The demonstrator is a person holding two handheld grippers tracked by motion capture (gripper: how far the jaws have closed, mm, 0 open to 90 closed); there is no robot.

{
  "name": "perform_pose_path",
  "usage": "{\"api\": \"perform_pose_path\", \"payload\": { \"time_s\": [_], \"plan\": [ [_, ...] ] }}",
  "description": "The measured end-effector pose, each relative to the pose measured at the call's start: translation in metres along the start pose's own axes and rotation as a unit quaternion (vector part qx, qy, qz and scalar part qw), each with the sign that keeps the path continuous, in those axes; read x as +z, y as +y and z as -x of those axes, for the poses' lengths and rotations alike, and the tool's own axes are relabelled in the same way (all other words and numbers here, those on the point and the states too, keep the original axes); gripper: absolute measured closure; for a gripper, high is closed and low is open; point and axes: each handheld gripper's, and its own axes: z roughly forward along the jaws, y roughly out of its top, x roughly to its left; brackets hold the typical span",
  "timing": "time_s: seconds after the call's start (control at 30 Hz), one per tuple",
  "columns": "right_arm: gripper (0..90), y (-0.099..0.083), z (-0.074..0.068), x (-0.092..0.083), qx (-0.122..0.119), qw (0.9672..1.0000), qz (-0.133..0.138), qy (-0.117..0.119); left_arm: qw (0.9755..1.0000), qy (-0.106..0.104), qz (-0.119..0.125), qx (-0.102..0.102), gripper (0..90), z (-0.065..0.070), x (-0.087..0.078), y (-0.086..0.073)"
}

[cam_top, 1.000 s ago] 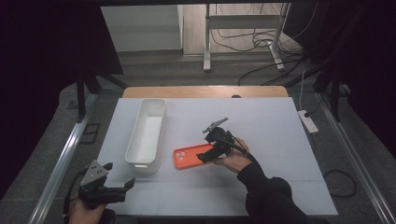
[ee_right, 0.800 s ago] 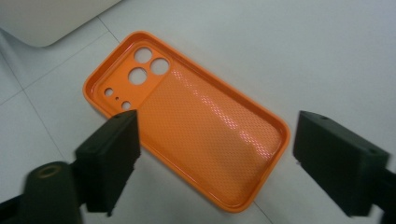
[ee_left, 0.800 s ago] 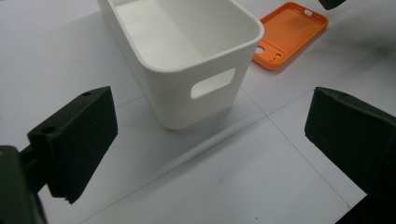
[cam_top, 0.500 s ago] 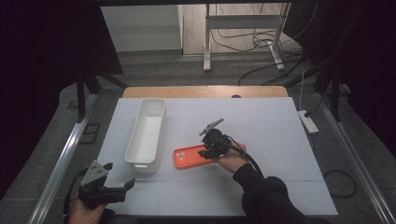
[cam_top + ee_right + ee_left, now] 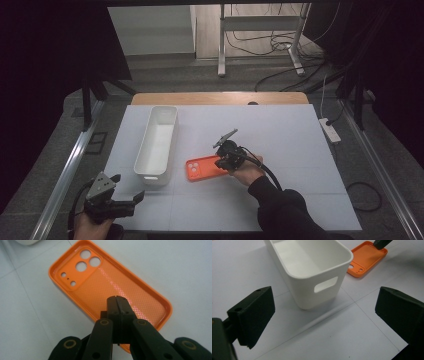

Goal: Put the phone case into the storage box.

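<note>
An orange phone case (image 5: 202, 169) lies inside-up on the white table, camera holes toward the bin. My right gripper (image 5: 224, 161) is over its right end, and its jaws have just been closing. In the right gripper view the right gripper (image 5: 117, 299) has its pads pressed flat together above the case's inner face (image 5: 105, 277), and I see nothing between them. The jaws hide the case's near corner. My left gripper (image 5: 132, 199) is held low at the table's front left, open and empty. In the left gripper view the left gripper (image 5: 324, 315) faces the bin's near end.
A long white bin (image 5: 144, 150) stands empty left of the case, its handle slot (image 5: 325, 284) toward me. The orange case (image 5: 364, 261) lies beyond it. A power strip (image 5: 330, 131) sits at the table's right edge, and cables run on the floor behind.
The right gripper's jaws have gone from wide open to pressed together, and it has shifted slightly left and down over the case's end. The left gripper has kept still.
</note>
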Motion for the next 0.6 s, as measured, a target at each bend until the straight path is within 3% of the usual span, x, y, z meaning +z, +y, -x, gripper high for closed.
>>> {"api": "perform_pose_path", "payload": {
  "time_s": [0.6],
  "plan": [
    [89.4,-0.013,0.002,0.012,0.007,0.9998,-0.016,-0.003,1.0,0.0,0.001,0.001,3.7,0.0,0.0,0.0]
  ]
}}
